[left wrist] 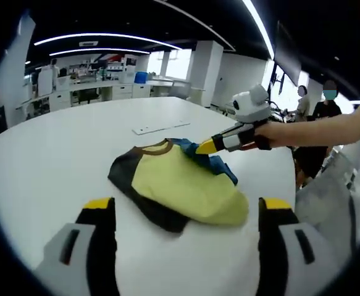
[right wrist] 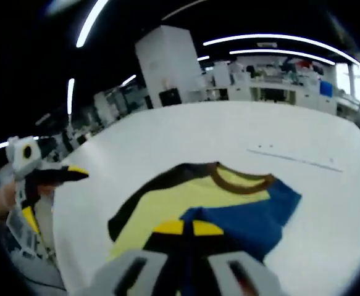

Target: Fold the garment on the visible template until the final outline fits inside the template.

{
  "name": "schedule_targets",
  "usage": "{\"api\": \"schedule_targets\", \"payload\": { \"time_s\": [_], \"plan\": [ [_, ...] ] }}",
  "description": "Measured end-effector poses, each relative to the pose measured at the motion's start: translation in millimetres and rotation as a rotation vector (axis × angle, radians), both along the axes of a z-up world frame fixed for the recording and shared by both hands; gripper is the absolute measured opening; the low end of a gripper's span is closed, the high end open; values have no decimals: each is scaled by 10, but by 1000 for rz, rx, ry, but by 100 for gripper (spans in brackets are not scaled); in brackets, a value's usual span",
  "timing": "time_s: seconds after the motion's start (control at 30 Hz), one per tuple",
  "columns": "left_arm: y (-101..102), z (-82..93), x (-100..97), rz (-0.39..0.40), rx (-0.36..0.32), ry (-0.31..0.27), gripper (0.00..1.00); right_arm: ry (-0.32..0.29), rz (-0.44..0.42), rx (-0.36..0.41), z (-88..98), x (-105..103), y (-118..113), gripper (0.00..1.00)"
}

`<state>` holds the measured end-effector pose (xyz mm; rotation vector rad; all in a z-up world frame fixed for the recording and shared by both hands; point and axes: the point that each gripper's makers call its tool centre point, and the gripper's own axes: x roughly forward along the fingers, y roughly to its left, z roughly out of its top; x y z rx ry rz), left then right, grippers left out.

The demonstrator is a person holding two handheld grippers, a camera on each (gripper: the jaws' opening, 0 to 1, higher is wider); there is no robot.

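Note:
A small shirt (left wrist: 186, 185) lies crumpled on the white table (left wrist: 62, 154): yellow body, brown collar, one dark sleeve, one blue sleeve (left wrist: 220, 165). My left gripper (left wrist: 187, 206) hovers open just short of the shirt's near edge, nothing between its jaws. My right gripper (left wrist: 205, 147) reaches in from the right and is shut on the blue sleeve. In the right gripper view its yellow tips (right wrist: 187, 227) sit pressed together over the blue sleeve (right wrist: 254, 216), with the yellow body (right wrist: 167, 200) beyond. The left gripper (right wrist: 53, 196) shows at the far left, off the shirt.
A thin white strip (left wrist: 161, 127) lies flat on the table behind the shirt, also seen as a faint line (right wrist: 291, 157). A person's arm (left wrist: 328, 129) holds the right gripper. Two people (left wrist: 318, 108) stand at the far right. Desks and shelves line the back of the room.

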<state>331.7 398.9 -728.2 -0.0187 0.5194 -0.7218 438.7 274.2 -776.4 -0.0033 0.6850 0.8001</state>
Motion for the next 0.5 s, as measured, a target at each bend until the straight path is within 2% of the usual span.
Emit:
{"api": "schedule_targets", "payload": {
  "time_s": [0.17, 0.33, 0.5],
  "plan": [
    [23, -18, 13, 5, -3, 6, 93, 18, 5, -9, -87, 63, 4, 0],
    [4, -5, 9, 7, -7, 4, 93, 8, 21, -25, -65, 6, -27, 1],
    [-14, -15, 0, 4, -7, 7, 93, -6, 26, -9, 16, -59, -85, 14]
  ]
}}
